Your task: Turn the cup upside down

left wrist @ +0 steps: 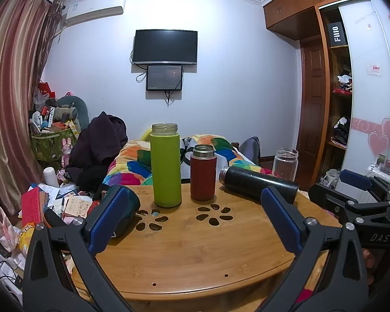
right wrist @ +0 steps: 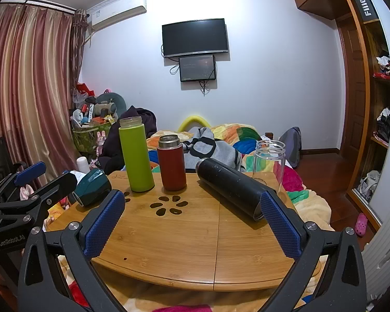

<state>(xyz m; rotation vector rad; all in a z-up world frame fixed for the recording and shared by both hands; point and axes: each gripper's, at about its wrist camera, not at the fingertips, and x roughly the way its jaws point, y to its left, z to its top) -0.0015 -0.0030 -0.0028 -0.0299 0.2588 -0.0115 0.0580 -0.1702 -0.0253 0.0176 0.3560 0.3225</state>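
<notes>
My left tongs (left wrist: 195, 218) and right tongs (right wrist: 192, 221) gape wide, empty, above the bamboo table's (right wrist: 195, 239) near edge; the black steel flask (right wrist: 228, 187) lies sideways near the right edge.

Bamboo table (right wrist: 169, 244) with flower-shaped cutouts. Behind it — bed under a multicoloured quilt (right wrist: 231, 130), dark clothes heaped at its left. Wall-mounted TV (right wrist: 195, 37), smaller screen (right wrist: 197, 68) directly below. Air conditioner (left wrist: 95, 10) upper left; striped curtains (right wrist: 26, 83); open wooden wardrobe (left wrist: 338, 85) at right.
</notes>
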